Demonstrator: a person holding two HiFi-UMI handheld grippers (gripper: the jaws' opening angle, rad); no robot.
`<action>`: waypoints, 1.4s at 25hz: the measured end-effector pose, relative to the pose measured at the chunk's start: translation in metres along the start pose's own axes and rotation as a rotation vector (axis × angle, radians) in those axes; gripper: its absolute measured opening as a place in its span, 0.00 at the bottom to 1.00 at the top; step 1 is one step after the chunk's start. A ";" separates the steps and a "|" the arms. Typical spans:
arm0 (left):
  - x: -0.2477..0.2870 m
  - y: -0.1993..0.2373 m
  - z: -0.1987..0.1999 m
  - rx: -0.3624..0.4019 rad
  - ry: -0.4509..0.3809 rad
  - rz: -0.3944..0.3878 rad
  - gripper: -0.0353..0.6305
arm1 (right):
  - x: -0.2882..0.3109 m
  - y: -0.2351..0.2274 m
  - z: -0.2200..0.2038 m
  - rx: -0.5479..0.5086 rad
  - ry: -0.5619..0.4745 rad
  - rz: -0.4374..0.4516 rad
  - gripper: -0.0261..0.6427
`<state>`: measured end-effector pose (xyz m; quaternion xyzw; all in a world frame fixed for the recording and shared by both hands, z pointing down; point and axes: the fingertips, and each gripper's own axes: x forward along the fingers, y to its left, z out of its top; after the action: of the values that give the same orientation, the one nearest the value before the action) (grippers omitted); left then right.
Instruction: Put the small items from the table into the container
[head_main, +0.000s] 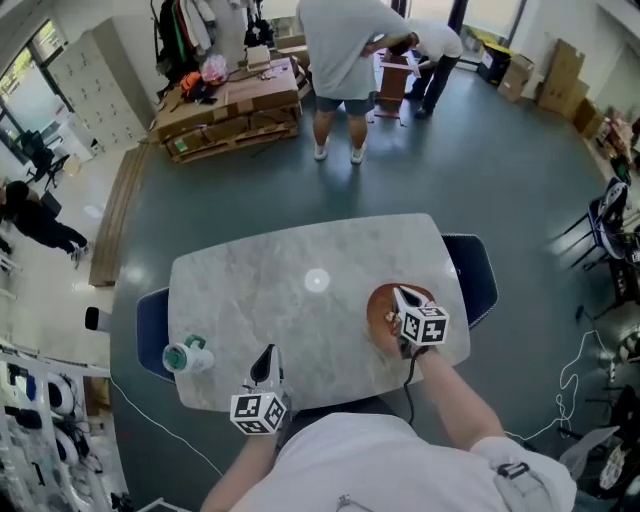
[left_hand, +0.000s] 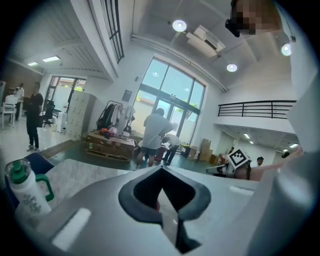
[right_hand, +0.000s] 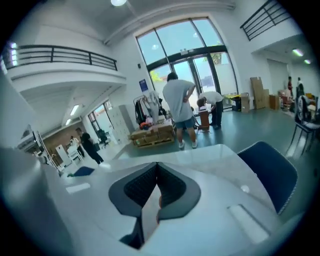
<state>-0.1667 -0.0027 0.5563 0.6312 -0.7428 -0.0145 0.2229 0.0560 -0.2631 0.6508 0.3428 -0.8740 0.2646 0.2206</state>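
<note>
A brown round container sits on the right part of the marble table. My right gripper hangs over the container, its jaws shut with nothing between them in the right gripper view. My left gripper is at the table's front edge, left of the container and apart from it. Its jaws meet at the tips with nothing held. The right gripper's marker cube shows at the right of the left gripper view. The inside of the container is hidden by the right gripper.
A clear bottle with a green cap lies at the table's front left corner, and also shows in the left gripper view. Blue chairs stand at the left and right. People stand beyond the table by stacked boxes.
</note>
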 end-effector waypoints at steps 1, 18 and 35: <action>0.006 -0.006 0.004 0.010 -0.004 -0.029 0.06 | -0.015 0.019 0.014 0.004 -0.056 0.024 0.08; 0.056 -0.131 0.060 0.215 -0.119 -0.415 0.06 | -0.148 0.149 0.064 -0.100 -0.410 0.181 0.08; 0.047 -0.116 0.062 0.230 -0.123 -0.374 0.06 | -0.128 0.184 0.062 -0.222 -0.362 0.251 0.08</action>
<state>-0.0853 -0.0864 0.4800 0.7771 -0.6218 -0.0093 0.0970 -0.0032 -0.1243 0.4732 0.2470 -0.9587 0.1265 0.0621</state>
